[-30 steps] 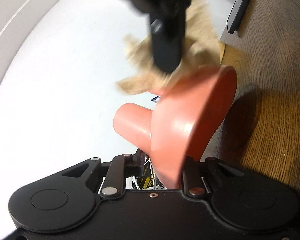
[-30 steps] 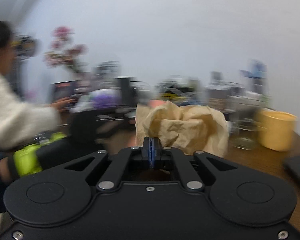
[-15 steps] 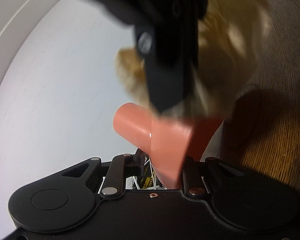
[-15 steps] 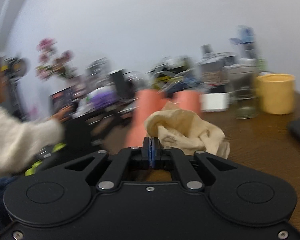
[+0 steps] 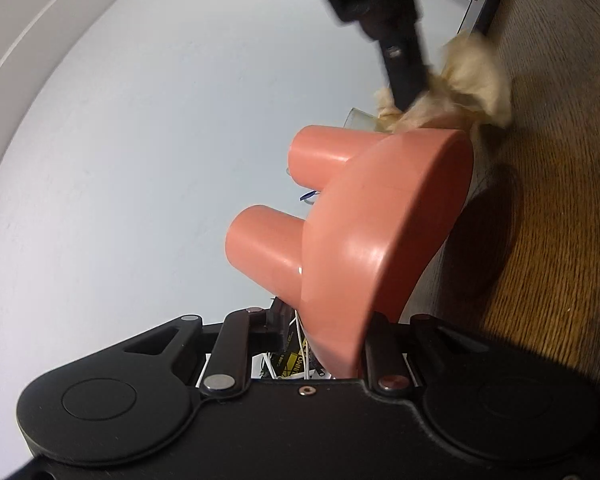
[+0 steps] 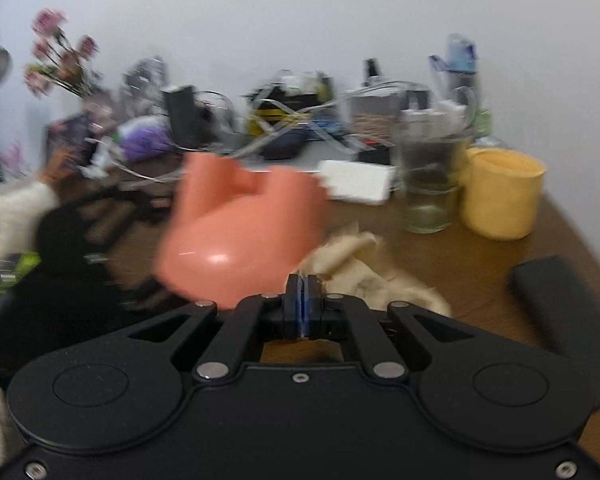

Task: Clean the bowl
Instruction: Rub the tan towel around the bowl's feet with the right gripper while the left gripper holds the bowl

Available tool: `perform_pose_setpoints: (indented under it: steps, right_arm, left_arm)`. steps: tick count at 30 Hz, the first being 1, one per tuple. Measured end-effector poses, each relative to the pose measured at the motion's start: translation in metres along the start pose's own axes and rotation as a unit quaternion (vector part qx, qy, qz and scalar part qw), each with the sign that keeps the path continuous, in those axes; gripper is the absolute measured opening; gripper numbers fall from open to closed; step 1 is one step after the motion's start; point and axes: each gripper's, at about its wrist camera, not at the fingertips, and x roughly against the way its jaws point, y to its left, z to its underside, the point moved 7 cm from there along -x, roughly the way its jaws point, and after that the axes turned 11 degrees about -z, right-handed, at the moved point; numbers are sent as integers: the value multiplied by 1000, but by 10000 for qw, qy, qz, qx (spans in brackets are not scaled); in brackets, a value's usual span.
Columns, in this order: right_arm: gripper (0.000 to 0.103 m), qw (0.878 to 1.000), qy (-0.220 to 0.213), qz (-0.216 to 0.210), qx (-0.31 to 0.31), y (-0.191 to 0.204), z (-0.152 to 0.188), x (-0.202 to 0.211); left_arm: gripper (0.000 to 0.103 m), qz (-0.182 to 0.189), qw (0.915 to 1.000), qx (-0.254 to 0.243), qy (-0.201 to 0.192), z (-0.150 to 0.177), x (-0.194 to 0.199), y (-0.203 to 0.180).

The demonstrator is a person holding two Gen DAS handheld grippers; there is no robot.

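Note:
My left gripper [image 5: 340, 348] is shut on the rim of a salmon-pink bowl [image 5: 380, 232], which it holds tilted on its side above the wooden table [image 5: 560, 240]. The bowl's two stubby feet point toward the wall. A crumpled beige cloth [image 5: 472, 76] is pressed at the bowl's far rim, with my right gripper [image 5: 408, 80] shut on it. In the right wrist view the blurred bowl [image 6: 236, 232] hangs left of the cloth [image 6: 364, 268], which my right gripper [image 6: 302, 296] pinches. The bowl's inside is hidden.
A yellow cup [image 6: 500, 196] and a drinking glass [image 6: 428, 184] stand at the right, a white box [image 6: 356, 180] behind the bowl. A black flat object [image 6: 560, 304] lies near the table's right edge. Clutter lines the back wall. A white fluffy sleeve [image 6: 8, 220] is at the left.
The cloth and right gripper, which covered the bowl's mouth half a second ago, have slid out to its far rim. The bowl stays held and looks turned, a second foot showing.

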Motion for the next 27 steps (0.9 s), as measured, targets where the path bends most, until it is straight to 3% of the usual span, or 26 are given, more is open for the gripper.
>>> perform_pose_setpoints:
  steps: [3,5,8,12,17,20,22,27]
  right_arm:
    - [2,9998,-198,-81,12,2,-14,0]
    - [2,9983,-294,-421,279,28,-17,6]
    - [2,9943,-108,-803,686,58,0,9]
    - [2,9900,337,-938,999,72,28,6]
    - [2,9917,569,-97,1147,28,29,1]
    - [2,9938,317,243,1039,10,10,-1]
    - [2,9952,112,197,954,11,-3,0]
    - [2,9917,-181,-581,1131,57,-10,14]
  left_arm:
    - [17,15,10000,7,8,-5,-4,-1]
    - [17,24,10000,12,13,-9,-7,-2]
    - [17,36,10000,18,20,-16,-11,-3]
    - [17,103,9999,50,55,-23,-18,-5]
    - [17,175,9998,85,88,-31,-25,-7]
    - [17,174,9998,85,87,-37,-28,-8]
    - [17,176,9998,86,88,-41,-31,-9]
    - [17,189,9997,93,95,-46,-35,-12]
